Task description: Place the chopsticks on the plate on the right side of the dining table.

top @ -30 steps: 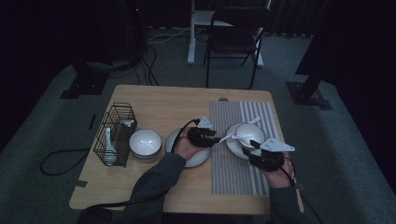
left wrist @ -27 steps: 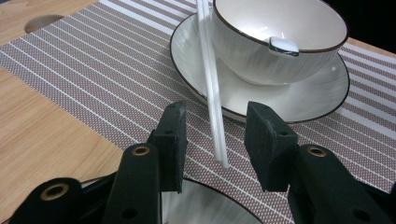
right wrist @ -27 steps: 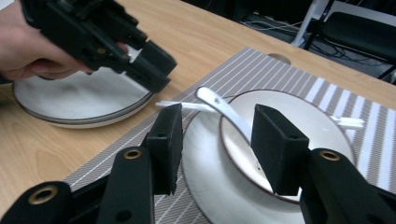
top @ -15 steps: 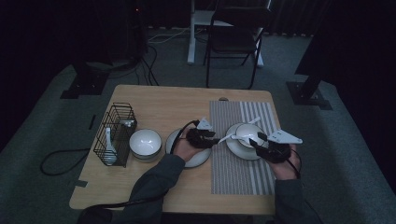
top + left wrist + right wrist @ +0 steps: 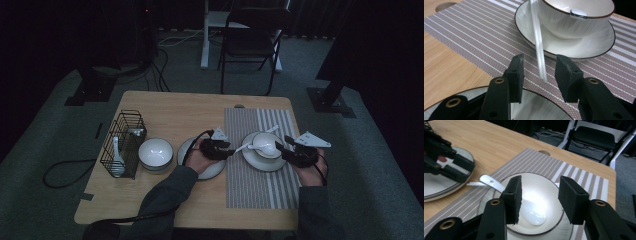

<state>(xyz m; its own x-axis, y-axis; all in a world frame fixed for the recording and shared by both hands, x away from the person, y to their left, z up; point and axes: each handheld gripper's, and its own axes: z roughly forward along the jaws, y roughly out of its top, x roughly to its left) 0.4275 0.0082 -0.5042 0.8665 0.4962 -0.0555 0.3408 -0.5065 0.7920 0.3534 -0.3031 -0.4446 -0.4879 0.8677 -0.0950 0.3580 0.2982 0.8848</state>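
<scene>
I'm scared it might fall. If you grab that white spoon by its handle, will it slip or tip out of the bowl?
The white spoon looks glazed and shiny, so it may slip between the jaws. It's probably stiff and could chip if dropped. Its scoop sits inside the bowl with the handle poking over the rim, so pushing the handle down might lever it up and out.

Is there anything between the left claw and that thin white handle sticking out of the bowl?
Nothing visible. The spoon handle already reaches between the open jaws of the left gripper, touching neither pad, above the striped placemat.
</scene>
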